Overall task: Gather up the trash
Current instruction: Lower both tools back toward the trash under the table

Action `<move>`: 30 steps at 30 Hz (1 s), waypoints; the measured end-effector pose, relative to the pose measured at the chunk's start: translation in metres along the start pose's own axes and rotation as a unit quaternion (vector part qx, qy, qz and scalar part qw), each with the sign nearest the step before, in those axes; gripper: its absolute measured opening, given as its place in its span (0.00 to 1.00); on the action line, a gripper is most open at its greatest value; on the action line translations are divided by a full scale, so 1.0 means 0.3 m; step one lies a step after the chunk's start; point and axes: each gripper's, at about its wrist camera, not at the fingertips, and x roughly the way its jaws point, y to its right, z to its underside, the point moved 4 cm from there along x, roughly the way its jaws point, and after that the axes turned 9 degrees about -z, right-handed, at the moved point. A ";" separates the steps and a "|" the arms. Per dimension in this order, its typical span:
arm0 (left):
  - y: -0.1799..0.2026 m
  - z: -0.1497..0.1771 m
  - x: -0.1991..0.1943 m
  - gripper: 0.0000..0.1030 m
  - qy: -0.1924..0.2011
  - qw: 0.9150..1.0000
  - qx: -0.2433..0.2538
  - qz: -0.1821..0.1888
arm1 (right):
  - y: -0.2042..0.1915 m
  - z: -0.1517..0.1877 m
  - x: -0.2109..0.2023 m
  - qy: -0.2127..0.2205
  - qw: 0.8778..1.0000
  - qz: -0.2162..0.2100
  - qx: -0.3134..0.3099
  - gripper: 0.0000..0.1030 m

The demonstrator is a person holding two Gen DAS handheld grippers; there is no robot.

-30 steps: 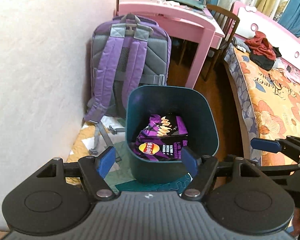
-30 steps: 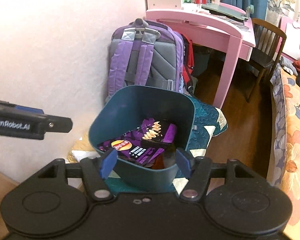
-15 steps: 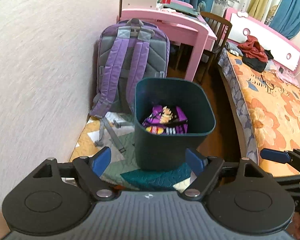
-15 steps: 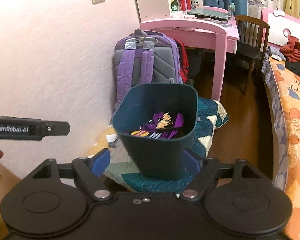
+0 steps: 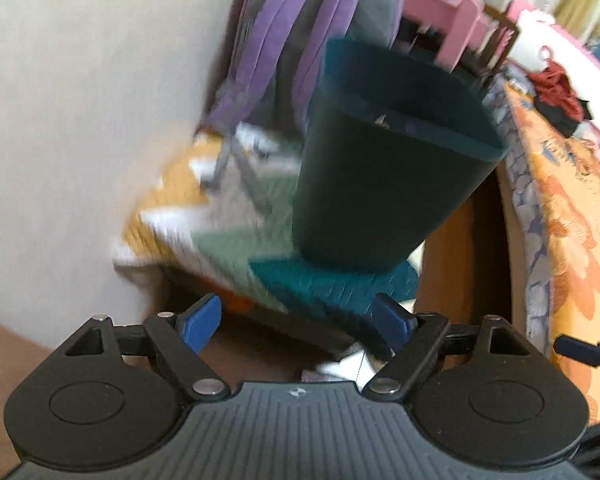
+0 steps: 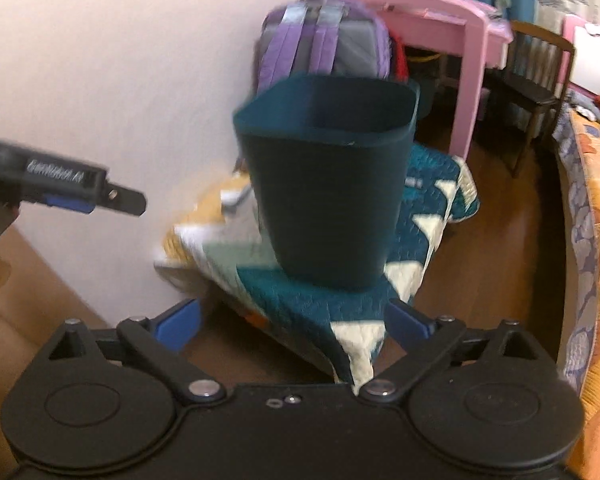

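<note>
Both views blurred. Bin [image 5: 384,184], dark teal, stands upright on a patchwork quilt [image 6: 332,312] on the floor, by the wall, just in front of a purple backpack [image 6: 324,36]. Its contents are hidden by the near wall.

Left gripper [image 5: 298,322]: jaws wide apart, nothing between them; opening has just grown.

Right gripper [image 6: 294,324]: jaws spread wide, have just been opening, empty, short of the bin.

Pink desk [image 6: 440,12] behind; bed [image 5: 572,200] at right.
</note>
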 end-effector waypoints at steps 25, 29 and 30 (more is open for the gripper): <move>-0.040 0.790 1.400 0.94 -0.143 0.986 0.071 -0.041 | 0.490 0.996 1.242 -0.178 0.983 -0.012 -0.036 0.90; -0.048 0.874 1.546 0.94 -0.180 0.981 0.068 -0.032 | 0.506 1.068 1.355 -0.199 0.977 -0.009 -0.077 0.88; -0.045 0.894 1.573 0.94 -0.186 0.980 0.072 -0.026 | 0.505 1.075 1.373 -0.200 0.976 -0.009 -0.088 0.88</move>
